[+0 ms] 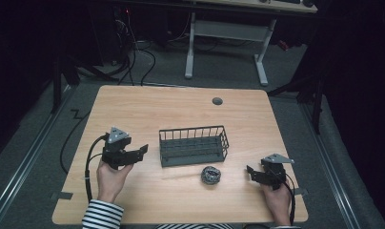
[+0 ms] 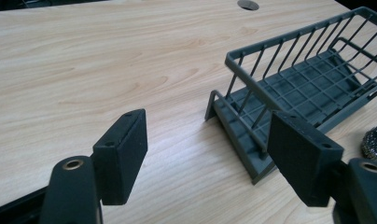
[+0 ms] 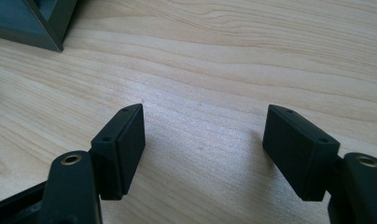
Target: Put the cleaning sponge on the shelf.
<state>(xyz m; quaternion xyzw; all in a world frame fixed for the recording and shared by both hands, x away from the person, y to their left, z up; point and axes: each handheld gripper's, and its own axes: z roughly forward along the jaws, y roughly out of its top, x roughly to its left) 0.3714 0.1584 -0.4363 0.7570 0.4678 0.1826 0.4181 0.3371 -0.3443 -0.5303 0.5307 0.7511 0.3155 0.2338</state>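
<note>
Both claws being held wide apart and empty over the bench (image 1: 181,210).

The left claw (image 1: 142,151) is being aimed at the wire basket (image 1: 194,146); the right claw (image 1: 251,172) is being kept near the steel scourer (image 1: 211,175), probably for pickup.

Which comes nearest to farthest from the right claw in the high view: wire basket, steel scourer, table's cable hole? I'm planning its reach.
1. Steel scourer, just left of the right claw.
2. Wire basket, beyond the scourer, mid-table.
3. Cable hole, near the far edge.
</note>
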